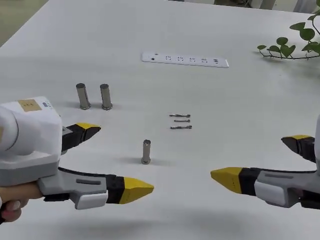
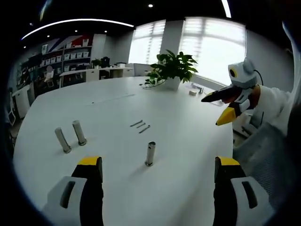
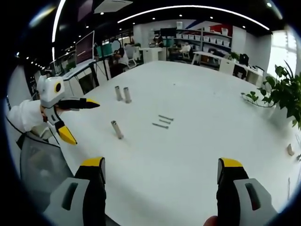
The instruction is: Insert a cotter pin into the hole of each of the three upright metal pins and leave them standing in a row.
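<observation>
Table (image 1: 240, 100): white; a power strip (image 1: 185, 59) and a plant (image 1: 295, 42) were seen at the far side;
Metal pins (image 1: 105, 96): two were stood upright side by side at the left; a third (image 1: 146, 151) was stood apart, nearer;
Cotter pins (image 1: 180, 121): three were laid loose at mid-table;
Left gripper (image 1: 126, 158): held above the table, jaws spread, nothing grasped;
Right gripper (image 1: 246, 157): likewise spread and unloaded.

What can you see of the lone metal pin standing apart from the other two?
The lone pin is a short, dull grey metal cylinder with a slightly wider foot, upright on the white table. It stands nearer the camera than the three cotter pins and right of the other two pins. Only the table touches it; the left claw and right claw are open and clear of it. Its hole cannot be made out.
</observation>
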`<action>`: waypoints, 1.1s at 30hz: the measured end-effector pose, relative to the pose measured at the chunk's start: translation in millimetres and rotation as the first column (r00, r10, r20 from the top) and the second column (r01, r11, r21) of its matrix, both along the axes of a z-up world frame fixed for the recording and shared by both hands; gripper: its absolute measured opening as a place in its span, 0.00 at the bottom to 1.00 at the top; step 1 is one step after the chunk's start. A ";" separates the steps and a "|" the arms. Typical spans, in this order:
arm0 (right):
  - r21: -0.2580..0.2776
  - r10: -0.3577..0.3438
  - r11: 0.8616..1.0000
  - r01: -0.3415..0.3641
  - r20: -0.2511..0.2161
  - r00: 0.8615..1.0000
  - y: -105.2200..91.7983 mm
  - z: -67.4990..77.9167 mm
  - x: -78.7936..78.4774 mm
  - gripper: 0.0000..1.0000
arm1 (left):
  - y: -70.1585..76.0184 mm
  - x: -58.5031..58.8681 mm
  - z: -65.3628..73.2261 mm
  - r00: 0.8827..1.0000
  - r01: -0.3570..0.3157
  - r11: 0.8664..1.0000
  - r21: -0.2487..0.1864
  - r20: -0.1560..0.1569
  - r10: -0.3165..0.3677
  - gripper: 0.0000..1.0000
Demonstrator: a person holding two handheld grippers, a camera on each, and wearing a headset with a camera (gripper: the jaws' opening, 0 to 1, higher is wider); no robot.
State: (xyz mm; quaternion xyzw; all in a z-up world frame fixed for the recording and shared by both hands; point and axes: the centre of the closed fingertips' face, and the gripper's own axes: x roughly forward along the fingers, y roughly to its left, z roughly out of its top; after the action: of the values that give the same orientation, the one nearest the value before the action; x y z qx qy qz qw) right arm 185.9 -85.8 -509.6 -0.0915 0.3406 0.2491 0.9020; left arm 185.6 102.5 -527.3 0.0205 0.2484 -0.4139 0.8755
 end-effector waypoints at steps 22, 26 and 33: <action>-0.199 0.299 0.936 -0.289 0.024 0.954 18.7 9.2 79.2 0.95 | 6.0 -10.3 1.3 0.999 -0.036 0.999 -0.023 -0.011 0.036 0.99; -0.203 0.355 0.917 -0.343 0.027 0.934 32.5 8.3 89.3 0.93 | 5.0 -12.2 2.7 0.999 -0.038 0.999 -0.032 -0.012 0.038 0.99; -0.227 0.412 0.886 -0.405 -0.018 0.911 36.3 -8.5 113.2 0.87 | 7.0 -11.5 4.8 0.998 -0.060 0.997 -0.048 -0.010 0.059 0.99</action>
State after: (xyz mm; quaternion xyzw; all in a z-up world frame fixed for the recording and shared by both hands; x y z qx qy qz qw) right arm 299.2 -49.5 -518.2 -0.2665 0.3262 0.3914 0.8182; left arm 174.0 109.6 -522.5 -0.0099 0.2425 -0.3937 0.8866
